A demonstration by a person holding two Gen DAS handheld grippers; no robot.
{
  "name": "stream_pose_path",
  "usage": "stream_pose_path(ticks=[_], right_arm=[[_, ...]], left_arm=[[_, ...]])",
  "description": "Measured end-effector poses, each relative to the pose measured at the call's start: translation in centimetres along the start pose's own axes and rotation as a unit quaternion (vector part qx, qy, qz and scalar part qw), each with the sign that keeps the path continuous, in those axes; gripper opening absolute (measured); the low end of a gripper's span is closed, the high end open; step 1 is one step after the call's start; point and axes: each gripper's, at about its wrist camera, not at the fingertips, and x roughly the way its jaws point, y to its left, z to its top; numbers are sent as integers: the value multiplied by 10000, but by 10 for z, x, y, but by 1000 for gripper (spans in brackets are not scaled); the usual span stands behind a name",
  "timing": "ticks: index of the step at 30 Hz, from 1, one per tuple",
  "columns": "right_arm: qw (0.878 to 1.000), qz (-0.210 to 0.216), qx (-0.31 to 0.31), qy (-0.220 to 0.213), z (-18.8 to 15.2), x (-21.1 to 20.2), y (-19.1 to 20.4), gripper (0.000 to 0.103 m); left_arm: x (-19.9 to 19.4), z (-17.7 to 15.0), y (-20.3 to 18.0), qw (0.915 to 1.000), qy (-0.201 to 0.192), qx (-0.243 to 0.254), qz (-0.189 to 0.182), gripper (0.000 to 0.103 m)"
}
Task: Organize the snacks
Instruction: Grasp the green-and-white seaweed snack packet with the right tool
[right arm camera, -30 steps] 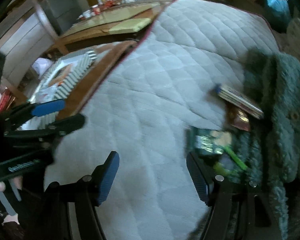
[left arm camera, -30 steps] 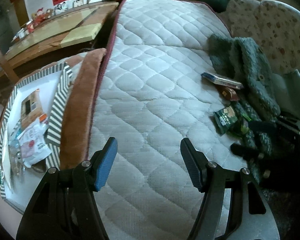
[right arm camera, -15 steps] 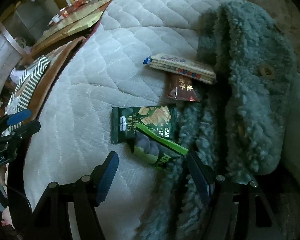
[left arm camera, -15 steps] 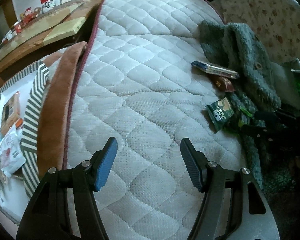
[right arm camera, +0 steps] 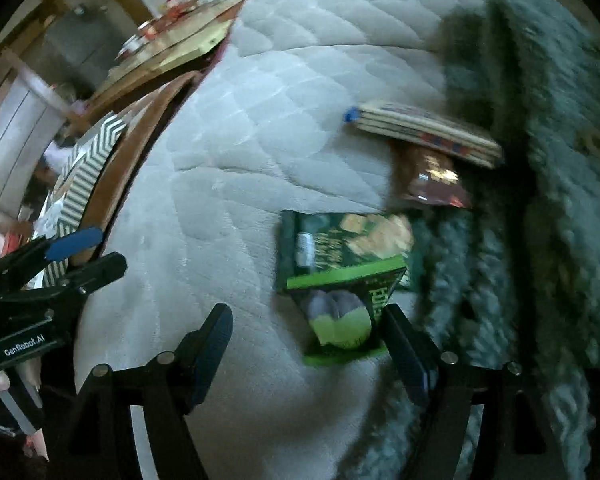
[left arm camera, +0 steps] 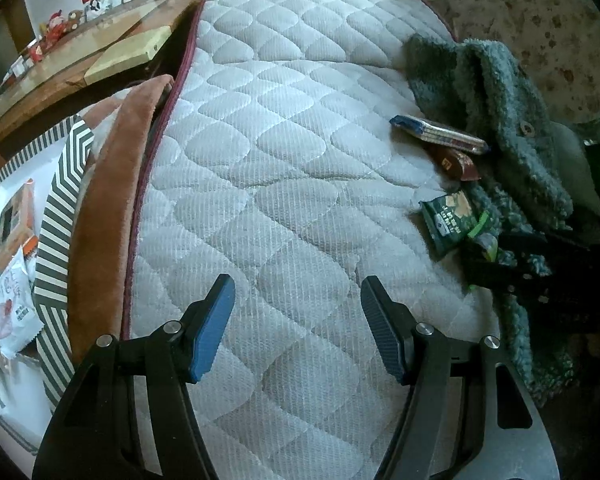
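Note:
Several snack packets lie at the right edge of a quilted white mattress (left arm camera: 284,184), against a teal fleece garment (left arm camera: 496,120). They are a striped biscuit pack (right arm camera: 424,132), a dark brown packet (right arm camera: 432,184), a dark green cracker bag (right arm camera: 340,244) and a bright green pouch (right arm camera: 344,316). My right gripper (right arm camera: 306,340) hovers over the bright green pouch with its jaws opening; the pouch lies toward the right finger, and the pads are off it. My left gripper (left arm camera: 298,320) stands open over bare mattress with nothing between its fingers. It also shows at the left of the right wrist view, left gripper (right arm camera: 80,256).
A striped box (left arm camera: 52,216) with snack packets (left arm camera: 14,312) inside sits at the left beside a brown plush edge (left arm camera: 108,216). A wooden table (left arm camera: 80,60) stands behind. A floral cushion (left arm camera: 540,28) lies at the far right.
My right gripper swung right from bare mattress to over the green packets, sank closer and spread its fingers wider. The left gripper's view shifted right over the mattress, then held still.

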Motion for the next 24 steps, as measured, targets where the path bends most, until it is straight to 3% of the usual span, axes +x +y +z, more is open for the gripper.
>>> stream_pose_path(ticks=[5, 9, 11, 13, 15, 17, 20, 24], right_arm=[[9997, -243, -90, 13, -5, 1, -3, 75], [9997, -188, -78, 93, -4, 16, -12, 73], [9998, -162, 53, 113, -5, 21, -16, 60], [9996, -263, 112, 36, -8, 16, -23, 41], [9996, -121, 248, -12, -11, 6, -32, 35], [9995, -132, 274, -30, -16, -3, -34, 33], [9994, -214, 242, -82, -24, -20, -32, 33], [9992, -287, 266, -116, -33, -34, -35, 33]], left_arm=[[1, -2, -5, 10000, 25, 67, -35, 66], [2, -1, -8, 9999, 33, 110, -51, 66], [1, 1, -11, 9998, 14, 164, -95, 66], [1, 4, -16, 9995, -24, 265, -165, 66], [1, 8, -25, 9981, -94, 478, -371, 66], [1, 12, -35, 9948, -168, 770, -644, 66], [5, 18, -59, 9828, -276, 1525, -1003, 66], [22, 24, -87, 9663, -154, 2290, -1169, 66]])
